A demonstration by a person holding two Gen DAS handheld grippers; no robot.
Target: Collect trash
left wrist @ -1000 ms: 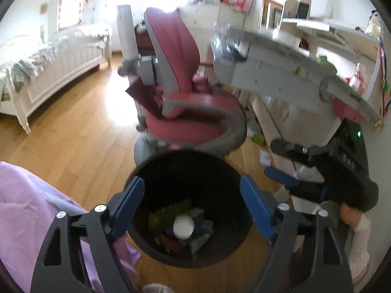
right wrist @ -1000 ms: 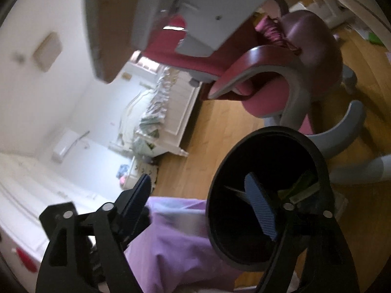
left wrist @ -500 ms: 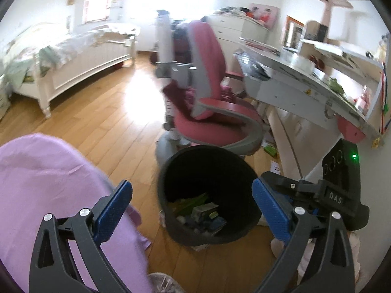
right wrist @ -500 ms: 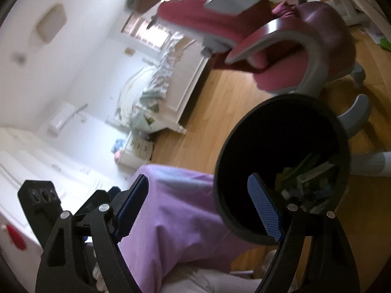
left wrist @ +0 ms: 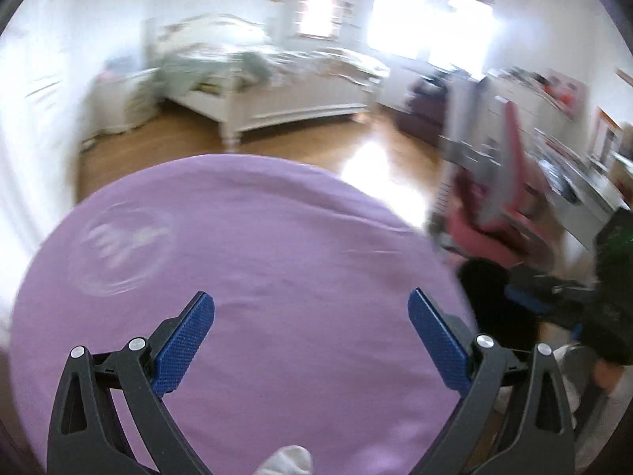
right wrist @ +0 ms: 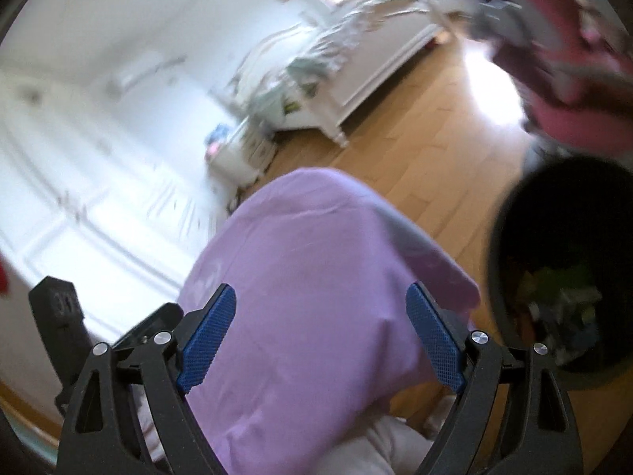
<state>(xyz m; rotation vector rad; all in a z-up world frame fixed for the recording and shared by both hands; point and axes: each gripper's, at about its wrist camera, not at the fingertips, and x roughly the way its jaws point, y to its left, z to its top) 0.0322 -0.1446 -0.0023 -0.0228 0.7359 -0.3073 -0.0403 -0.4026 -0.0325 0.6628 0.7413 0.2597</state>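
My left gripper is open and empty, pointing at the person's purple shirt. My right gripper is open and empty too, also over the purple shirt. The black trash bin stands on the wood floor at the right of the right wrist view, with mixed trash inside. In the left wrist view only a dark blurred part of the bin shows at right, beside the right gripper's body. Both views are motion-blurred.
A pink desk chair stands behind the bin, with a white desk to its right. A white bed is across the wood floor. White drawers stand by the bed.
Both grippers have swung left and up, away from the bin. The bin has slid from the middle to the right edge of both views, and the purple shirt now fills the centre.
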